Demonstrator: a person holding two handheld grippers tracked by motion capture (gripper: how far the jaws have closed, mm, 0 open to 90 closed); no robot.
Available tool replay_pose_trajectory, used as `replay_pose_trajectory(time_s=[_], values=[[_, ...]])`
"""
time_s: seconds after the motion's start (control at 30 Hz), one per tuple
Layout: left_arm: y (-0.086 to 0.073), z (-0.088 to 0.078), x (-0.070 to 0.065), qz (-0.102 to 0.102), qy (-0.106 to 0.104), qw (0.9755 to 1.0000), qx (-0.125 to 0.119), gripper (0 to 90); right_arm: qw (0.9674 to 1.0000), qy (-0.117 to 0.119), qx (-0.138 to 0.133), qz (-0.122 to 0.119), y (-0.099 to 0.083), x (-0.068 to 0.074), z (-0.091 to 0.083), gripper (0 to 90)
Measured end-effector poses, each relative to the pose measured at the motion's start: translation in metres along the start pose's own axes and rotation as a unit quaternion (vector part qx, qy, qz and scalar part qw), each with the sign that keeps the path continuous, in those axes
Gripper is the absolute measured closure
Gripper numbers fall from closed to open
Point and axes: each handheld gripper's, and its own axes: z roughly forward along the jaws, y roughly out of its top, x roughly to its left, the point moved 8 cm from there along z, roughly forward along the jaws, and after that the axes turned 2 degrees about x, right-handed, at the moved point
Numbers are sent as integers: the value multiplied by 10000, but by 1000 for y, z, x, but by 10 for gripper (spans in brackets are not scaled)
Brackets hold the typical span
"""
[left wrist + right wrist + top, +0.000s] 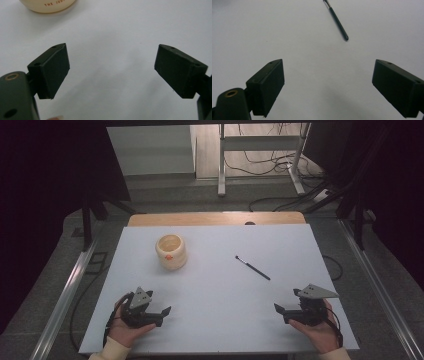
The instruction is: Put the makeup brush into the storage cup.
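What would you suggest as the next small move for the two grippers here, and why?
Probably ease the right gripper forward toward the thin dark brush. Its jaws stand open with nothing between them, and in the right gripper view the brush lies flat on the white table just ahead. The left gripper, also open and empty, faces the cream cup and can wait.

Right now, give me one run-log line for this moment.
left gripper: open, empty | right gripper: open, empty | cream cup: upright, untouched | black brush: flat on the table, untouched
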Motion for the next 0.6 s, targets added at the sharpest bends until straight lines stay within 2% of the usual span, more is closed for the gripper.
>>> replay_pose_trajectory(time_s=[0.6], values=[[-3,1,-1,-7,-4,10000,76,126,10000,-25,65,4,-1,-1,2,118]])
